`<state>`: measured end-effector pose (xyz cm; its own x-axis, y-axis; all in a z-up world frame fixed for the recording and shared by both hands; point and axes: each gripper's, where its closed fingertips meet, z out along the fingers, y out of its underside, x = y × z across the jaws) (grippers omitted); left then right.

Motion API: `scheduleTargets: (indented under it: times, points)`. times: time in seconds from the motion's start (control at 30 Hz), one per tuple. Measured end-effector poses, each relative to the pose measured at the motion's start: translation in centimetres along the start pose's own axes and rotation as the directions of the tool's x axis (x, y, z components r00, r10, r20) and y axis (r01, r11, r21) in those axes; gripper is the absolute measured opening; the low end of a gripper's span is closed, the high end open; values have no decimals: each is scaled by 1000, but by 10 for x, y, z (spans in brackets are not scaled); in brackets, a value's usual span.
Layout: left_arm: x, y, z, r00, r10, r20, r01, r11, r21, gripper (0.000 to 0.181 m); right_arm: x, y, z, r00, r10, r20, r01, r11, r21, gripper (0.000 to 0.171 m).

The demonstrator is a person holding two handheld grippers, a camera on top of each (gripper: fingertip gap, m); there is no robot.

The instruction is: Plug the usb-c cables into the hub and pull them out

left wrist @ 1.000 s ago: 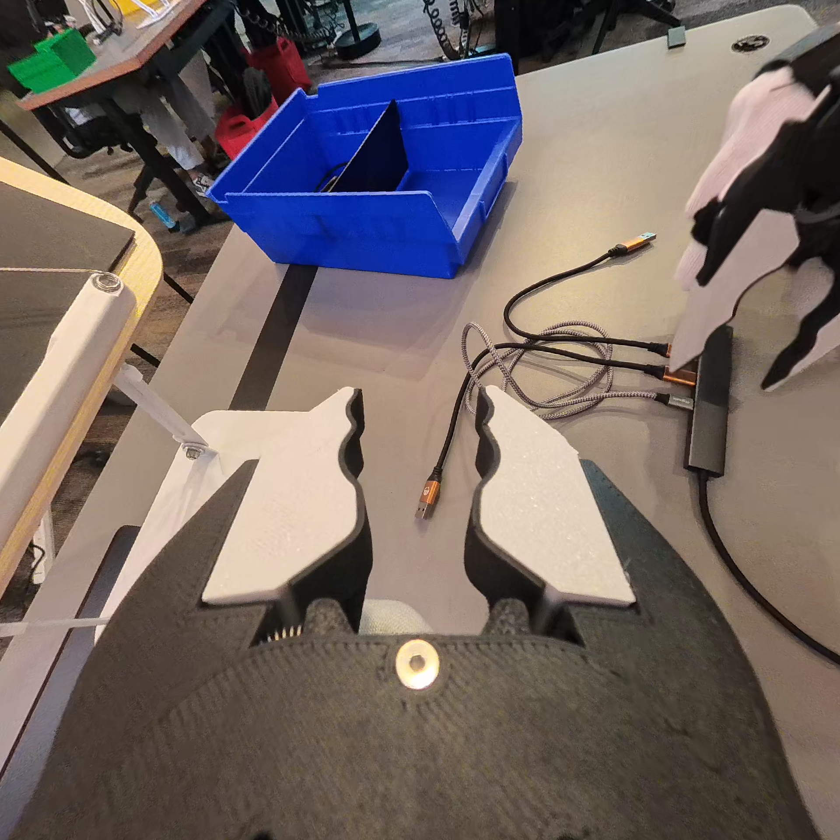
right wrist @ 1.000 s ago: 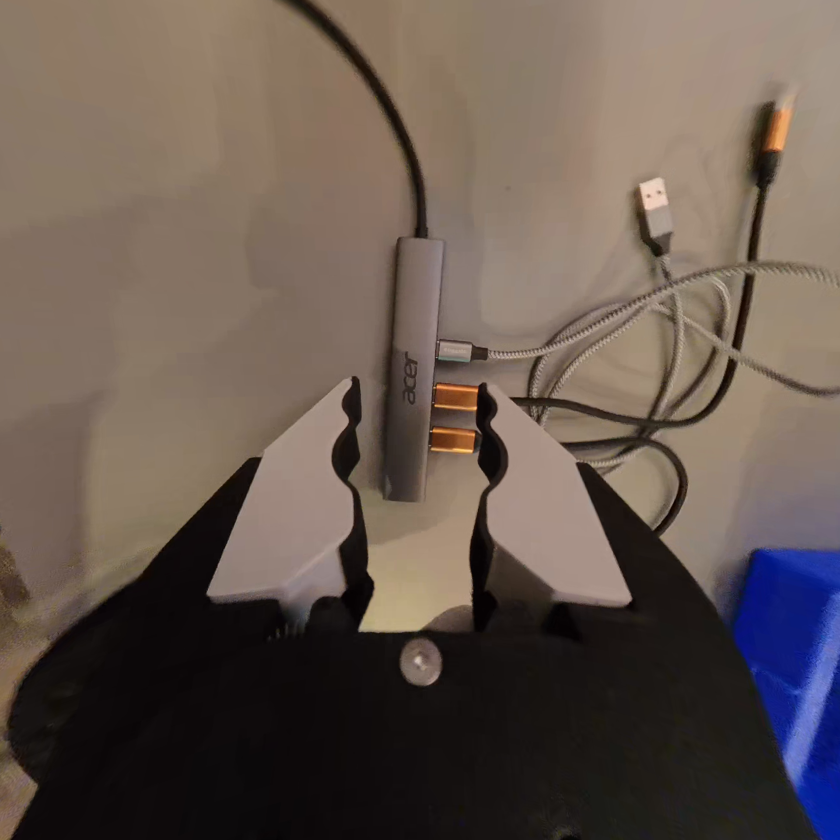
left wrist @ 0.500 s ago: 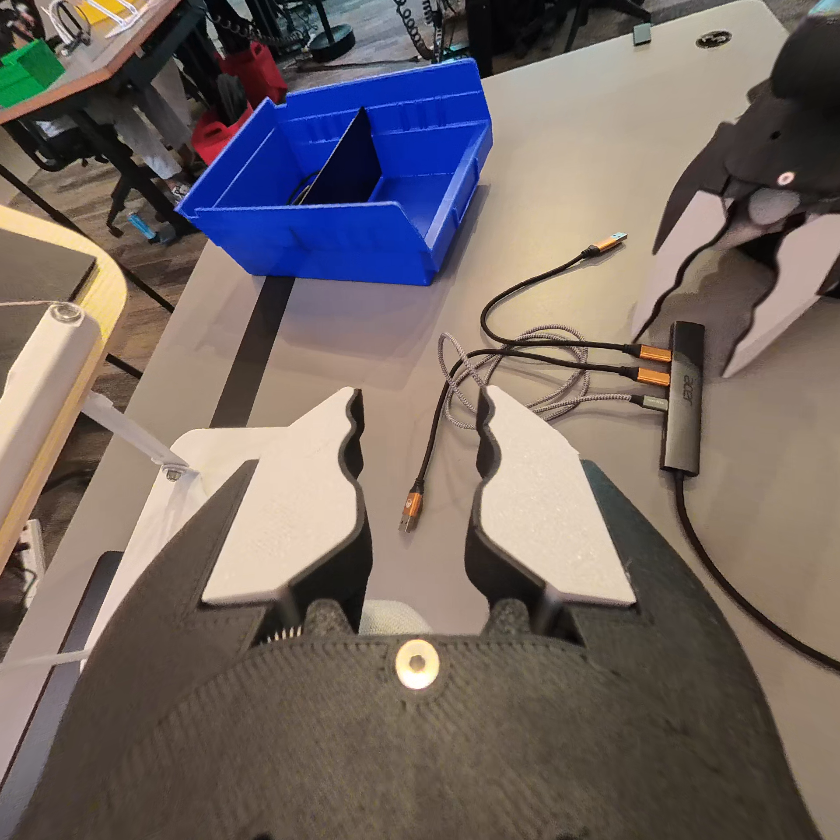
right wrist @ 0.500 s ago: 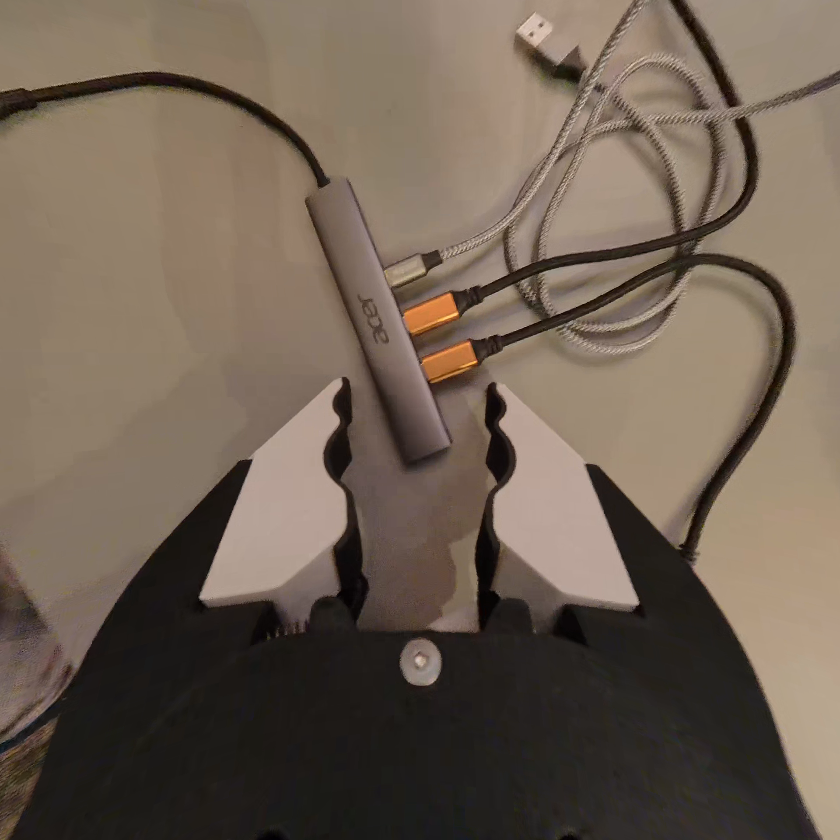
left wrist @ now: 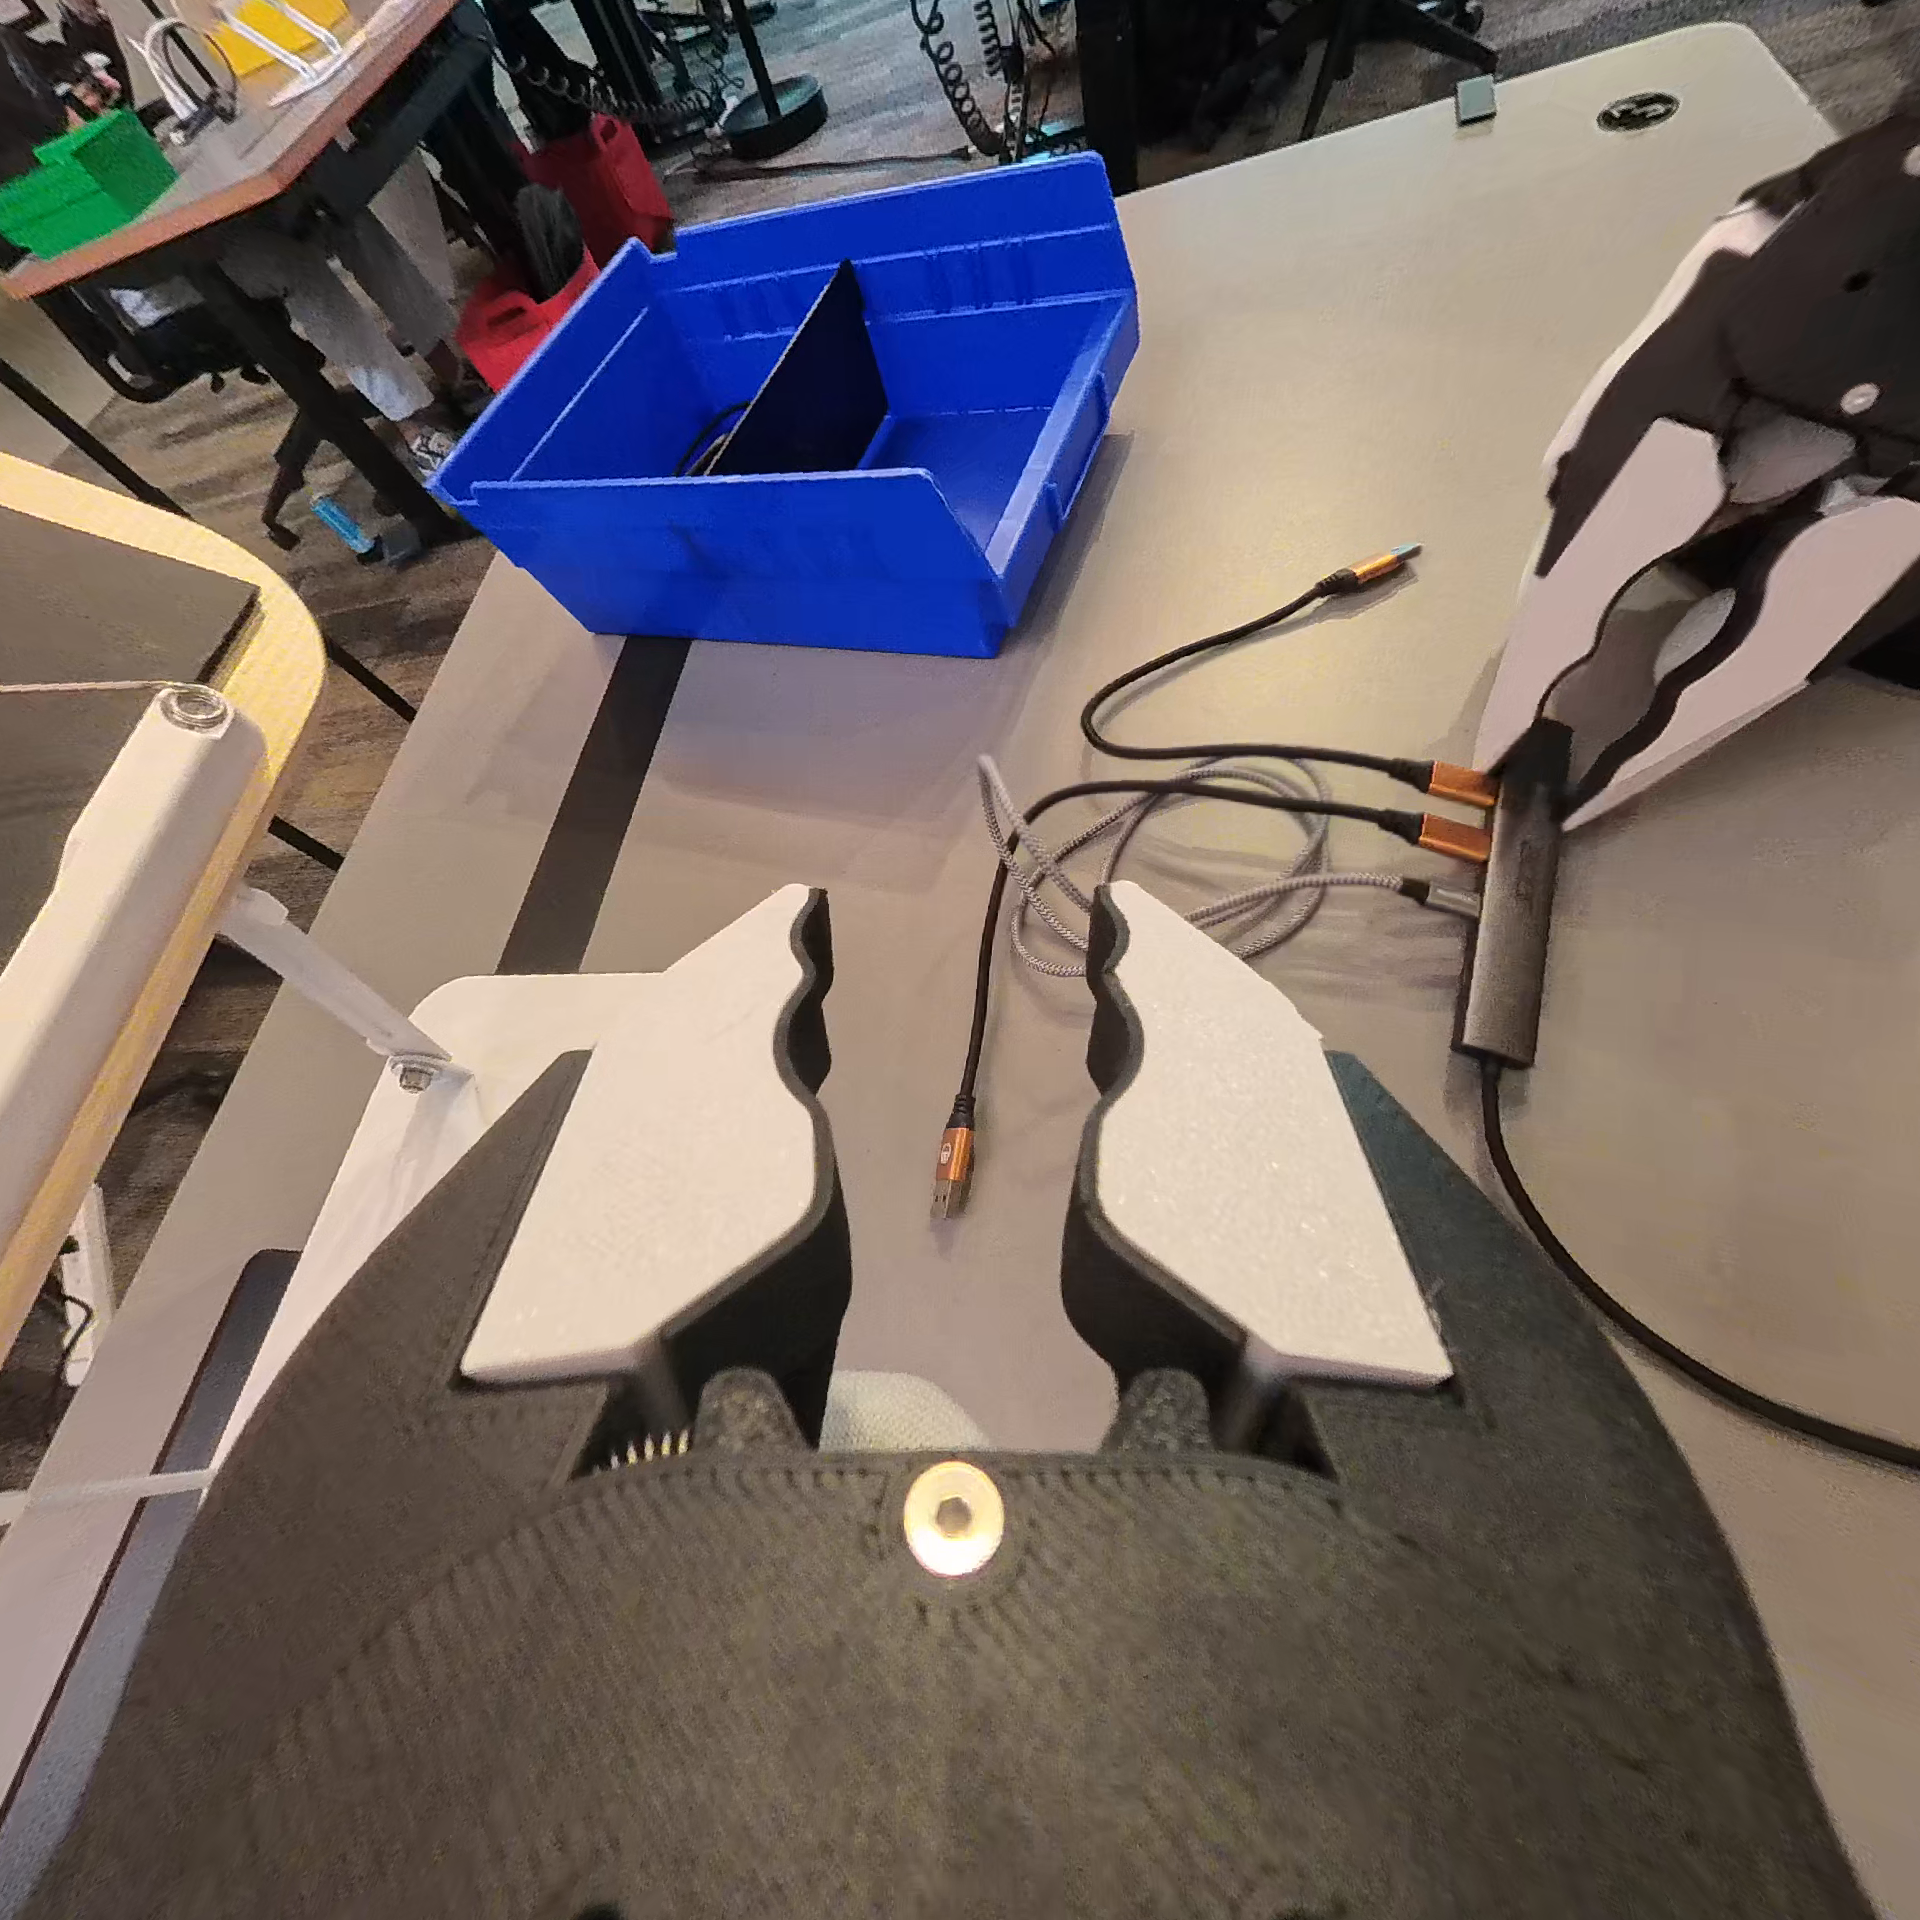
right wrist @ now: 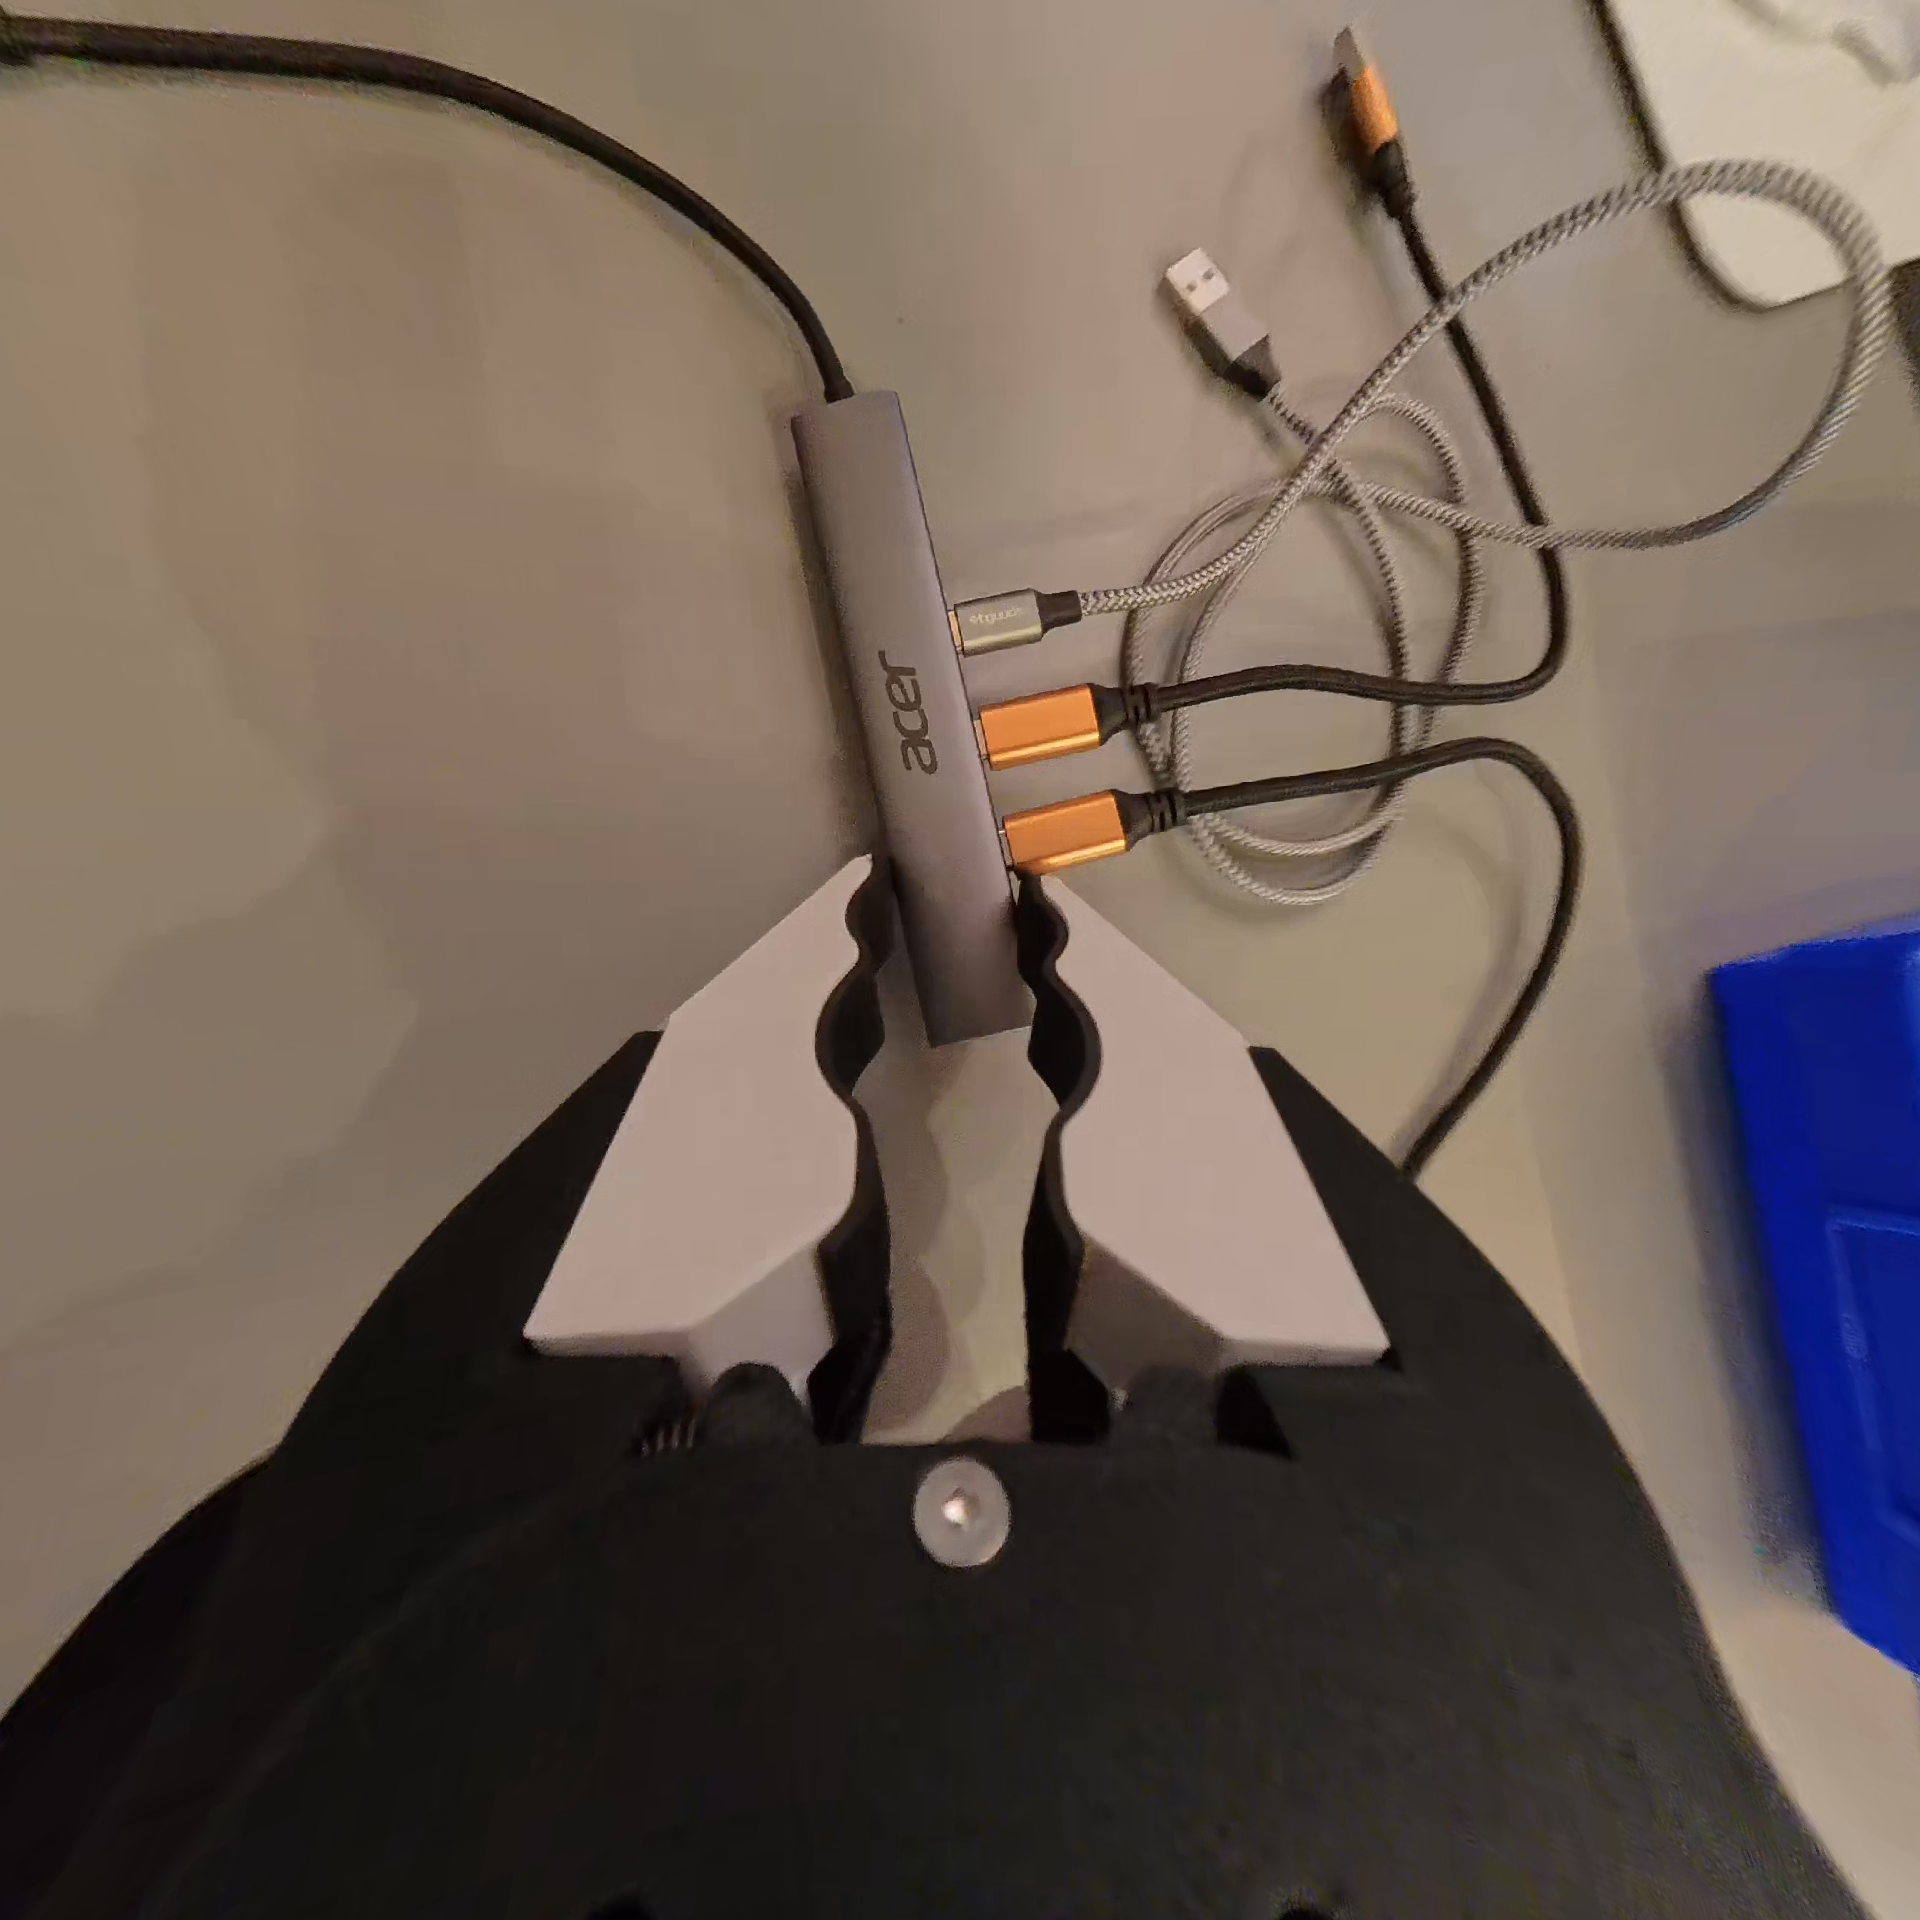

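Note:
A grey hub (right wrist: 904, 665) lies on the grey table (right wrist: 416, 623) with its black lead running off. Three cables are plugged into its side: a grey braided one (right wrist: 997, 620) and two black ones with orange plugs (right wrist: 1039, 727) (right wrist: 1065, 831). My right gripper (right wrist: 948, 878) is shut on the hub's near end, a fingertip pressing on each long side. The left wrist view shows the same grip (left wrist: 1536, 790) on the hub (left wrist: 1512, 914). My left gripper (left wrist: 961, 899) is open and empty, hovering over a loose orange plug (left wrist: 953, 1153) that lies on the table.
A blue bin (left wrist: 790, 540) with a dark divider stands at the back of the table. Cable loops (left wrist: 1174, 862) lie between my left gripper and the hub. Another loose orange plug (left wrist: 1366, 569) and a grey plug (right wrist: 1216, 312) lie on the table. A white bracket (left wrist: 499, 1018) sits at the left edge. Left tips to right tips: about 20 cm. Left tips and right tips are each some 15 cm from the grey plug (right wrist: 1216, 312).
My right gripper has moved forward over the hub's near end and its fingers have closed onto the hub's sides. My left gripper stays open and has hardly moved.

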<state>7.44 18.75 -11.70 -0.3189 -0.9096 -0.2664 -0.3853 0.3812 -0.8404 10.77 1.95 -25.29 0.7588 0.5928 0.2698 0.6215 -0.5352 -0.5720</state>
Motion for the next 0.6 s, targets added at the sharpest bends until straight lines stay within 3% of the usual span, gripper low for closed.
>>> scheduleTargets:
  times: [0.27,0.6]
  points:
    - [-2,-1,-1,1000,3,10,-3,1000,5,47,40,-21,-29,920,-251,-300,239,968,-74,22]
    - [-12,-1,-11,999,-14,42,12,1000,27,47,97,-60,-83,783,-331,-527,327,939,-104,21]
